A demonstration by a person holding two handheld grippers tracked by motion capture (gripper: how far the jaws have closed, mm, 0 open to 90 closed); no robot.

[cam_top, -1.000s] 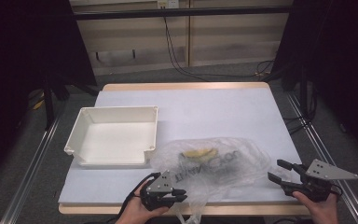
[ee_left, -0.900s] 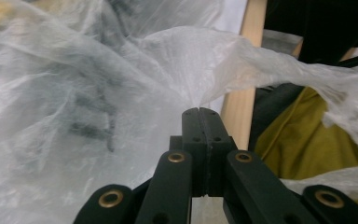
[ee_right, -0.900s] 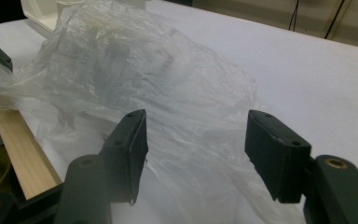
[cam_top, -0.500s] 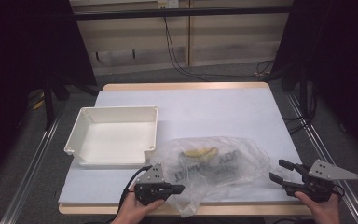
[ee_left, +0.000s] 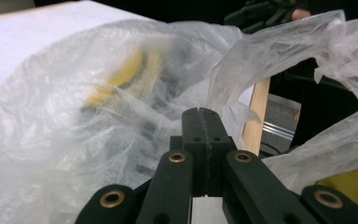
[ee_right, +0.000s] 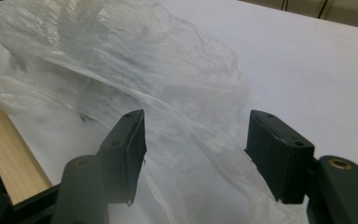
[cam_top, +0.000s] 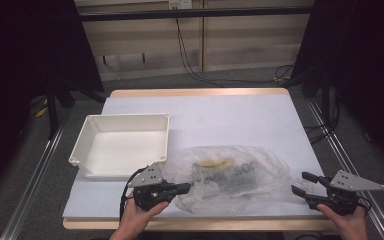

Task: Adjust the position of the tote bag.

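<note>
A: Plastic bag [cam_top: 230,177], clear and crumpled, lies on the table [cam_top: 220,117] toward the near edge, between the two grippers. Something yellow [cam_top: 216,162] and some dark pieces show through the film.

B: And the left gripper [cam_top: 182,188]?

A: Its jaws are clenched flat together on the bag's near-left edge. In the left gripper view the film [ee_left: 121,93] bunches up right at the closed tips [ee_left: 200,122], and the pinched fold rises off the table.

B: The right gripper [cam_top: 302,183]?

A: It sits near the table's near right corner, jaws released and spread apart. In the right gripper view a loose flap of the bag [ee_right: 168,93] runs between the two pads [ee_right: 133,140], but neither pad presses on it.

B: Anything else on the table?

A: A white tray [cam_top: 87,145] stands by the left edge, just beyond the left gripper and apart from the bag. The table's wooden near edge shows beside the right gripper's jaws.
</note>
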